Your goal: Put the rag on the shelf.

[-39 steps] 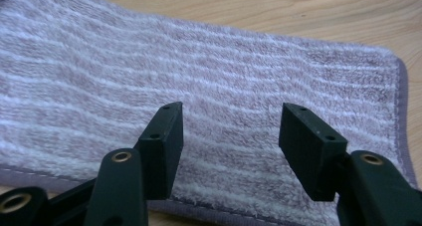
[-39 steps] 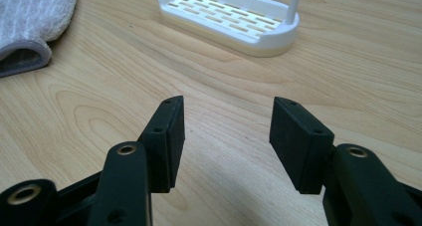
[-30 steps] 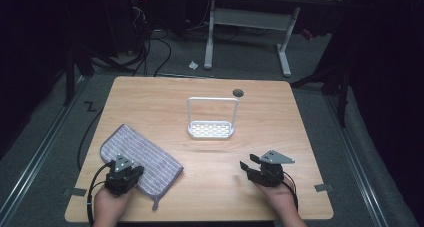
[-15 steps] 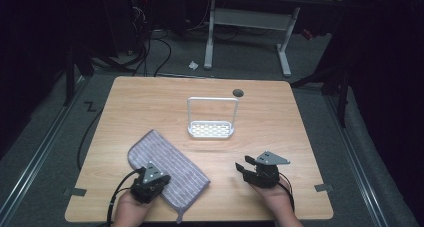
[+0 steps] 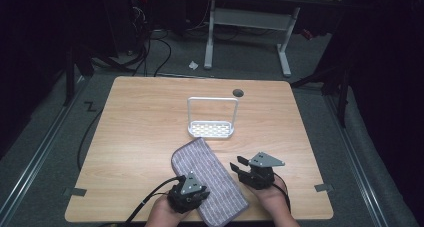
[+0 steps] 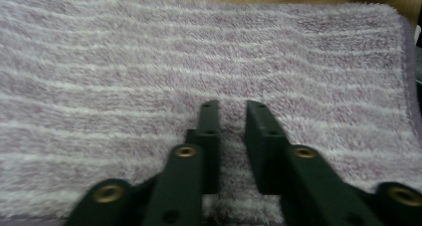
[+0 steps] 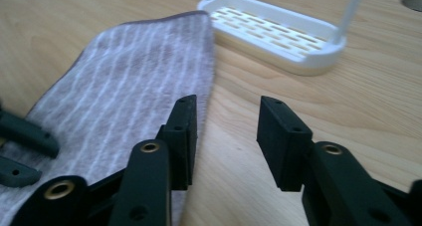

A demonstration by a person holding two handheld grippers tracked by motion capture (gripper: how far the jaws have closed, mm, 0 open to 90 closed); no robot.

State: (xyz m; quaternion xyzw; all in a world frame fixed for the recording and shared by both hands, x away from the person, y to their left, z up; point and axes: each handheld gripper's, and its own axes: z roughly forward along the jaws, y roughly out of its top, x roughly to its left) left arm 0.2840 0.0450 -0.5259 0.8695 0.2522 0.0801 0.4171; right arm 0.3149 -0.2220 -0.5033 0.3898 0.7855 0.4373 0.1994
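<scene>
The towel (image 5: pixel 210 179) is purple w/ thin white stripes. It lies flat on the worktop (image 5: pixel 140 137), near the front edge, a bit left of the middle. Its long side runs from about 11 o'clock to 5 o'clock in the high view. The far short end points at the white rack (image 5: pixel 212 122) & sits just beside it, not touching as far as I can tell. The near end hangs at the front edge of the worktop. In the left gripper view the stripes run side to side across the towel (image 6: pixel 149 71).

The left tool (image 5: pixel 189 193) is over the near part of the towel. Its jaws have just been opening & now stand a little apart, w/ fuzzy cloth under them, not pinched. In its own view the left tool (image 6: pixel 231 109) points flat along the cloth.

The right tool (image 5: pixel 241 167) is at 3 o'clock from the towel, just beside its right edge. Its jaws have just been closing but are apart, w/ bare wood between them. In its own view the right tool (image 7: pixel 226 116) has one jaw over the towel (image 7: pixel 124 86) edge & the rack (image 7: pixel 278 32) sits ahead at 1 o'clock.
</scene>
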